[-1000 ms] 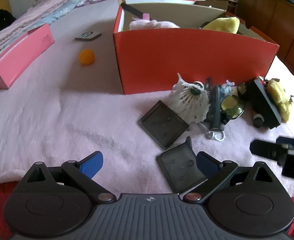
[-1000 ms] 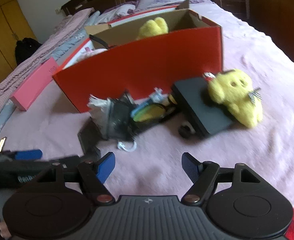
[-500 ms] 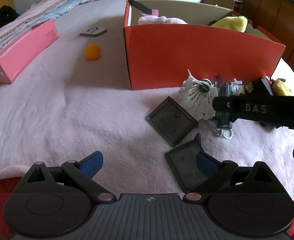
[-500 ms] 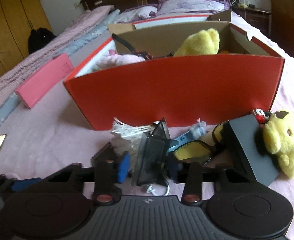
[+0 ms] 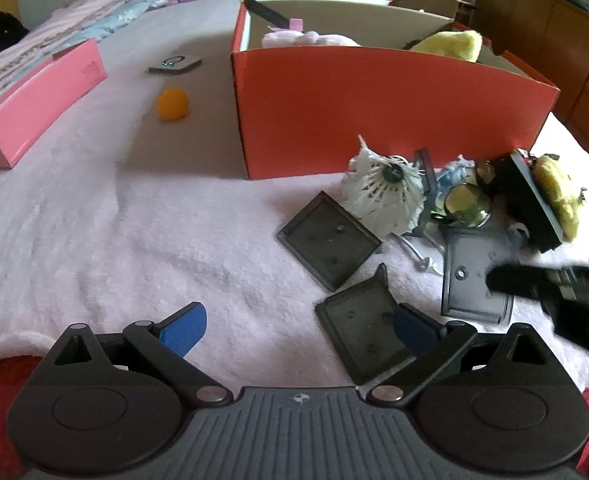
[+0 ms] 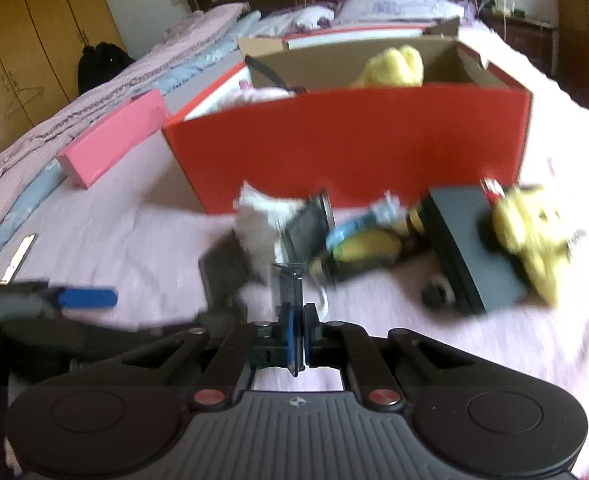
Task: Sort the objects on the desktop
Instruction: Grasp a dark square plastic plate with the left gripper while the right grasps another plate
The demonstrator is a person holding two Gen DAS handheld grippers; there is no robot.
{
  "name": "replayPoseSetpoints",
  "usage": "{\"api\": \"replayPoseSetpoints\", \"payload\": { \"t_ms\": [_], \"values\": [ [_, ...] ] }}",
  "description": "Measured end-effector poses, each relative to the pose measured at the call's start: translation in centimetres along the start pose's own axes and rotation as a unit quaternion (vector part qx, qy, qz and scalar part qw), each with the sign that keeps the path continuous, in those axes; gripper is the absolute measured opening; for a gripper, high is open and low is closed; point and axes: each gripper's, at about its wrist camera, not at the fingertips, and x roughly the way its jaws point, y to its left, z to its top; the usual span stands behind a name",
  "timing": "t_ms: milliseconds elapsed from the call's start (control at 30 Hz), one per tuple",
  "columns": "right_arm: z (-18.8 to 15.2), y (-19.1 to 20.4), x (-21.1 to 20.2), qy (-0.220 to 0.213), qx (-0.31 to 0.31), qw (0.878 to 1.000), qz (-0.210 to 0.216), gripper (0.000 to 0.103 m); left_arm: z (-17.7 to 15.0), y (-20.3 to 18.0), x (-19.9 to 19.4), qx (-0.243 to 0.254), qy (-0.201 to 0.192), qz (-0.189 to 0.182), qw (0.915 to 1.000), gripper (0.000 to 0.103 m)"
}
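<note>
My right gripper (image 6: pixel 297 320) is shut on a thin dark square tray (image 6: pixel 290 292), seen edge-on between its pads. In the left wrist view that tray (image 5: pixel 474 276) hangs at the right, with a black finger (image 5: pixel 526 280) across it. My left gripper (image 5: pixel 298 328) is open low over the pink blanket. Its right fingertip covers part of a second dark tray (image 5: pixel 354 328), and a third tray (image 5: pixel 328 240) lies just beyond. A white shuttlecock (image 5: pixel 386 196), yellow-lens glasses (image 5: pixel 464 204), a black box (image 5: pixel 530 204) and a yellow plush (image 5: pixel 554 196) are piled before the red box (image 5: pixel 374 112).
The red box (image 6: pixel 346 148) holds another yellow plush (image 6: pixel 394 66) and pink items. An orange ball (image 5: pixel 172 104), a small dark device (image 5: pixel 174 65) and a long pink box (image 5: pixel 34 112) lie to its left. Wooden drawers stand at the far right.
My right gripper has shut on a dark tray from the pile and pulled it back toward the near side. The left gripper has stayed open in about the same place.
</note>
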Motion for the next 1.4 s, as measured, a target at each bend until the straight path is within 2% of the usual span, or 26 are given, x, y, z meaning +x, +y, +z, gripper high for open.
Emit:
{"api": "replayPoseSetpoints", "payload": {
  "t_ms": [167, 333, 467, 600, 667, 833, 933, 1000, 1100, 1167, 1267, 1367, 1400],
  "values": [
    [-2.5, -1.4, -1.2, 0.022, 0.013, 1.0, -0.009, 0.006, -0.3, -1.1, 0.6, 0.012, 0.004, -0.021, 0.9997, 0.1],
    [-3.4, -1.8, -0.5, 0.035, 0.022, 0.999, -0.014, 0.006, -0.5, -2.4, 2.1, 0.021, 0.019, -0.033, 0.9991, 0.1],
    [-3.7, -1.3, 0.2, 0.04, 0.016, 0.999, -0.014, 0.013, -0.6, -3.1, 2.8, 0.028, 0.027, -0.038, 0.9985, 0.101],
    [-3.8, -1.1, 0.4, 0.04, 0.014, 0.999, -0.016, 0.015, -0.8, -3.3, 3.3, 0.031, 0.033, -0.037, 0.9983, 0.101],
    [-3.7, -1.2, 0.3, 0.037, 0.015, 0.999, -0.018, 0.021, -0.8, -3.4, 3.6, 0.034, 0.036, -0.032, 0.9982, 0.101],
    [-3.5, -1.2, 0.5, 0.026, 0.01, 0.999, -0.024, 0.024, -0.9, -3.3, 3.3, 0.04, 0.021, -0.016, 0.9988, 0.098],
    [-3.4, -1.3, 0.6, 0.02, 0.013, 0.999, -0.024, 0.024, -0.8, -3.0, 3.1, 0.035, 0.012, -0.024, 0.999, 0.09],
    [-3.3, -1.5, 0.7, 0.016, 0.018, 0.999, -0.022, 0.024, -0.7, -2.9, 2.9, 0.033, 0.007, -0.03, 0.999, 0.076],
    [-3.1, -1.7, 0.7, 0.01, 0.026, 0.999, -0.021, 0.024, -0.8, -2.8, 2.8, 0.029, 0.002, -0.041, 0.9987, 0.062],
    [-3.0, -1.8, 0.7, 0.006, 0.029, 0.999, -0.019, 0.024, -0.7, -2.7, 2.7, 0.025, 0.004, -0.052, 0.9983, 0.059],
    [-3.0, -1.6, 0.8, 0.004, 0.027, 0.999, -0.019, 0.024, -0.7, -2.7, 3.1, 0.025, 0.009, -0.049, 0.9984, 0.058],
    [-3.0, -1.5, 1.3, 0.008, 0.025, 0.999, -0.023, 0.025, -0.8, -3.2, 3.7, 0.04, 0.019, -0.048, 0.9979, 0.072],
    [-3.1, -1.5, 1.5, 0.009, 0.026, 0.999, -0.026, 0.028, -0.8, -3.4, 3.8, 0.047, 0.019, -0.044, 0.9977, 0.072]
  ]
}}
